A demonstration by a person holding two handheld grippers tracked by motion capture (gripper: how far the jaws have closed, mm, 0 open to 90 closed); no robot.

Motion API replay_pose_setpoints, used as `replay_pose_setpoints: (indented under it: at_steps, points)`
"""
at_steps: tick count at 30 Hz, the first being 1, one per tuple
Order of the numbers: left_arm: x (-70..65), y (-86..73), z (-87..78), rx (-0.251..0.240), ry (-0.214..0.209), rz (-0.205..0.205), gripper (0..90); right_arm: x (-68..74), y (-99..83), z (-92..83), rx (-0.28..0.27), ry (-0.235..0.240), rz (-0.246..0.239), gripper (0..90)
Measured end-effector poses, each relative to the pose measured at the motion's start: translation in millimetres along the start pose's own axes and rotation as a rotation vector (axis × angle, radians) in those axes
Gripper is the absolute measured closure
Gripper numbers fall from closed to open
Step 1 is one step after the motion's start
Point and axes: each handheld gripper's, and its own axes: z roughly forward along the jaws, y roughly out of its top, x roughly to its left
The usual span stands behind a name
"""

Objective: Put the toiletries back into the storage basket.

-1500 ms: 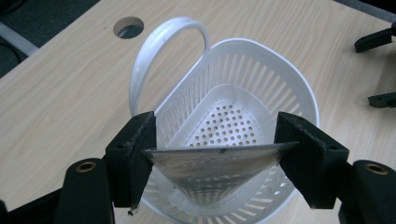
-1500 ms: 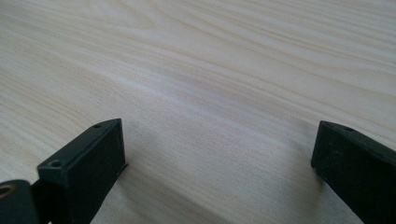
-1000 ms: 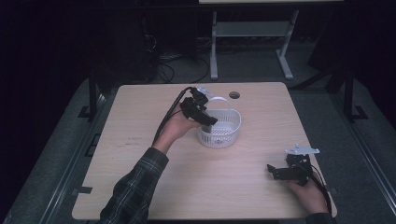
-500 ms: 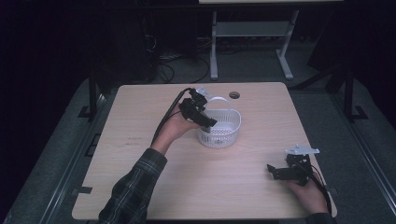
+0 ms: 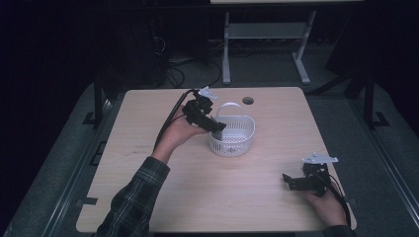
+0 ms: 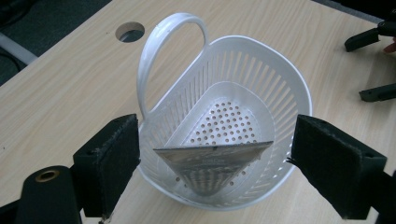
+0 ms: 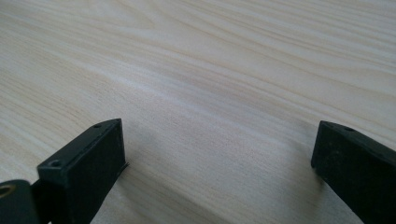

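Observation:
A white perforated basket (image 5: 236, 137) with an upright loop handle stands at the table's middle. In the left gripper view, a grey foil-like triangular piece (image 6: 210, 165) leans inside the basket (image 6: 261, 74), point down. My left gripper (image 5: 217, 126) hovers over the basket's left rim; its jaws stand open, one on each side of the basket, touching nothing (image 6: 217, 123). My right gripper (image 5: 288, 179) rests low near the table's front right corner, open over bare wood (image 7: 219, 128).
The light wooden table (image 5: 148, 123) has a round cable hole (image 5: 248, 100) behind the basket. Dark floor, cables and a white stand (image 5: 267, 34) lie beyond the far edge. The right gripper's jaws (image 6: 371, 39) show far off in the left gripper view.

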Motion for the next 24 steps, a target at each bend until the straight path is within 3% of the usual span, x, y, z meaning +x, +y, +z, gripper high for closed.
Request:
replay_pose_setpoints:
  at_steps: [9, 24]
  points:
    - [1.7, -10.0, -16.9, -0.019, 0.012, 0.0, 14.7, -0.1, 0.0, 0.1, -0.001, 0.0, -0.002, 2.3]
    - [2.0, -48.9, -47.7, -0.064, 0.064, -0.017, 14.8, -0.1, 0.0, 0.0, -0.001, 0.001, -0.002, 2.3]
